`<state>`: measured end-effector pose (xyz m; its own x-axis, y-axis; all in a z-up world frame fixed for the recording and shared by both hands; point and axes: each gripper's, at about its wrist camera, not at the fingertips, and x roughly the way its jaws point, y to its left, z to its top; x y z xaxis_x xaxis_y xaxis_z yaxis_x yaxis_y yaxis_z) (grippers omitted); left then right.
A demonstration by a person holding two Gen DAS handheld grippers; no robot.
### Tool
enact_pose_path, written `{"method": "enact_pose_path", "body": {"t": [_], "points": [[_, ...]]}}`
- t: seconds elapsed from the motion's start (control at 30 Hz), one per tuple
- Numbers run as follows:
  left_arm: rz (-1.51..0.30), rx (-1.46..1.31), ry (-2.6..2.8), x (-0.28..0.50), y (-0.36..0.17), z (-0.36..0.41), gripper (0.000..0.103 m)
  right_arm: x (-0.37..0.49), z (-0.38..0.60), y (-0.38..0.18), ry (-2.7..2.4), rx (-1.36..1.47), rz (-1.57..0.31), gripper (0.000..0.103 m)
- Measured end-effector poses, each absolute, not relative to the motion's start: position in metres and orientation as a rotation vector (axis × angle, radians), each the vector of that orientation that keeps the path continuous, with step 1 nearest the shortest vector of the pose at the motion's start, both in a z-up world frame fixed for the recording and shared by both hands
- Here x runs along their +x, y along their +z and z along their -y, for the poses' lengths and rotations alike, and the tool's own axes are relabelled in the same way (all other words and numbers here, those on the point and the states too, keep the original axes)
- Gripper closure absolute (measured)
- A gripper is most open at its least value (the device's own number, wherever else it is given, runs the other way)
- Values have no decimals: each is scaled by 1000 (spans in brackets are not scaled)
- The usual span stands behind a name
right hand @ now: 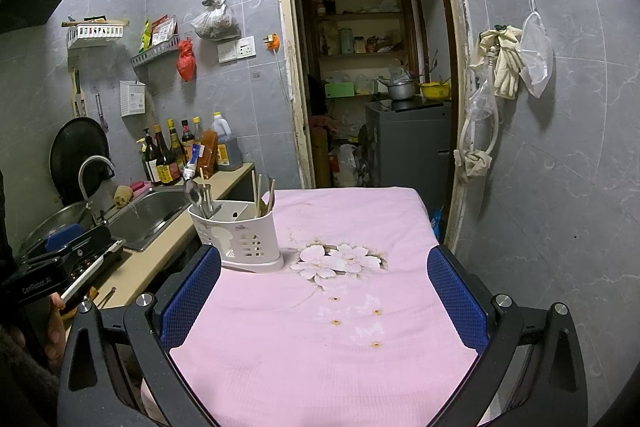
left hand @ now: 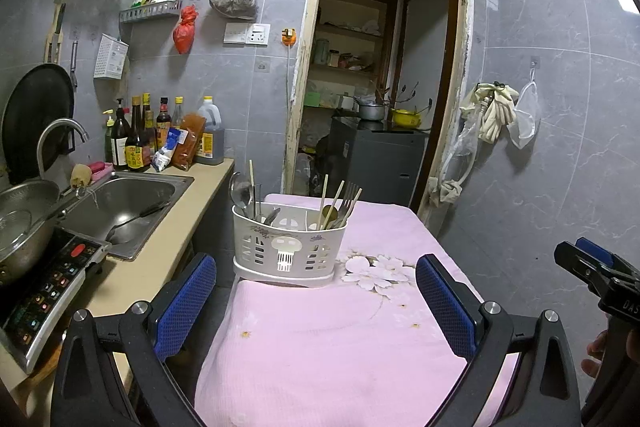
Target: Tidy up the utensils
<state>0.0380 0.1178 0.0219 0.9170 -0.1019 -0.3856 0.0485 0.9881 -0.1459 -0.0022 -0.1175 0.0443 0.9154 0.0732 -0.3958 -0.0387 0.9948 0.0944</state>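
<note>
A white slotted utensil holder (left hand: 289, 245) stands on the left part of the pink flowered tablecloth (left hand: 320, 339); it also shows in the right wrist view (right hand: 240, 233). Spoons (left hand: 240, 193) stand in its left compartment, chopsticks and a fork (left hand: 340, 205) in its right one. My left gripper (left hand: 316, 301) is open and empty, held back from the holder above the cloth. My right gripper (right hand: 324, 297) is open and empty above the middle of the cloth, right of the holder. Each gripper shows at the edge of the other's view.
A counter with a steel sink (left hand: 128, 203), sauce bottles (left hand: 160, 135), a steel bowl (left hand: 24, 223) and an induction cooker (left hand: 44, 291) runs along the left. A doorway (left hand: 380, 87) opens behind the table. Gloves and bags hang on the right wall (left hand: 500, 115).
</note>
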Motion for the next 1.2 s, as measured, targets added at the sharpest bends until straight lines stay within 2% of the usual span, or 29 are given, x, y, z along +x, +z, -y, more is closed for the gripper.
{"method": "enact_pose_path", "body": {"t": [1.2], "points": [[-411, -136, -80, 42, 20, -120, 2, -2, 118, 45, 59, 85, -412, 2]]}}
